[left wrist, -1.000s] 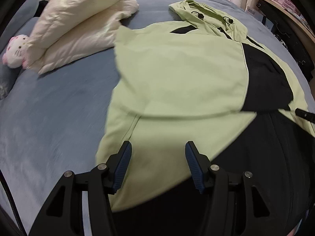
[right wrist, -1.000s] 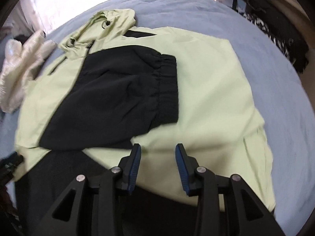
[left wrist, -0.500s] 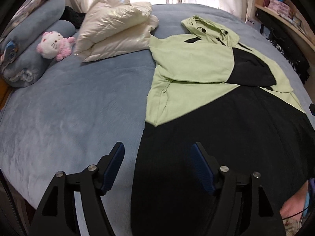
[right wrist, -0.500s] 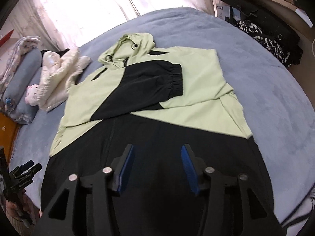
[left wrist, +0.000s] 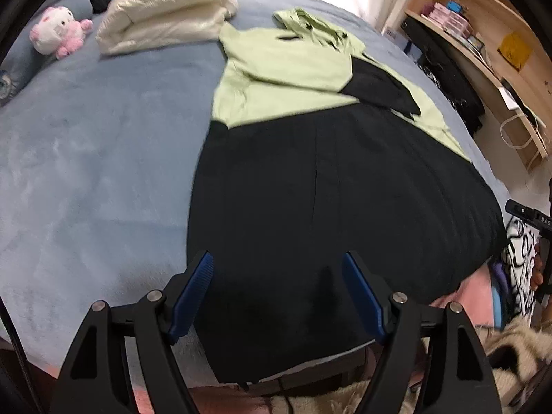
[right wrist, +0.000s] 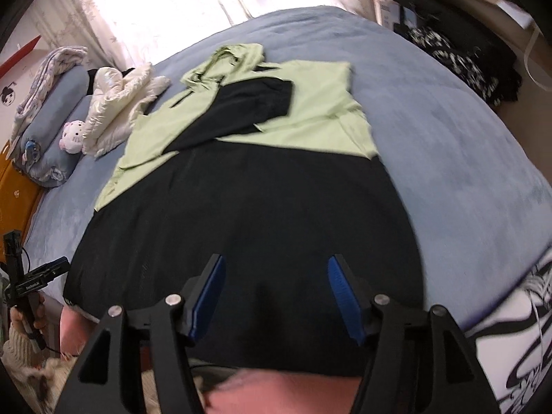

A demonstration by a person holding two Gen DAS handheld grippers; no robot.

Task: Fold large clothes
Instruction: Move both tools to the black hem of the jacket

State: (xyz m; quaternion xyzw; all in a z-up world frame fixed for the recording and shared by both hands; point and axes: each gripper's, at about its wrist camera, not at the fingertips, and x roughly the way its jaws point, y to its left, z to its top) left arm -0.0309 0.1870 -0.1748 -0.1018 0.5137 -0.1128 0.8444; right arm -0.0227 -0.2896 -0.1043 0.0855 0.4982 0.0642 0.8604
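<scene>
jacket [left wrist: 310, 189] hem hidden past bed [left wrist: 86, 155] edge, shelf [left wrist: 483, 17] items blurred

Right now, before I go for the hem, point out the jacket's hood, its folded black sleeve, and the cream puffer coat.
hood [right wrist: 238, 57]: right wrist view, on the green hood's crown.
black sleeve [right wrist: 255, 107]: right wrist view, mid-sleeve, short of the cuff.
cream puffer coat [left wrist: 165, 3]: left wrist view, on its top folded layer.

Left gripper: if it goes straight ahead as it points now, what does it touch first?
Most likely the black lower half of the jacket; the open left gripper frames it. Depth unclear.
</scene>
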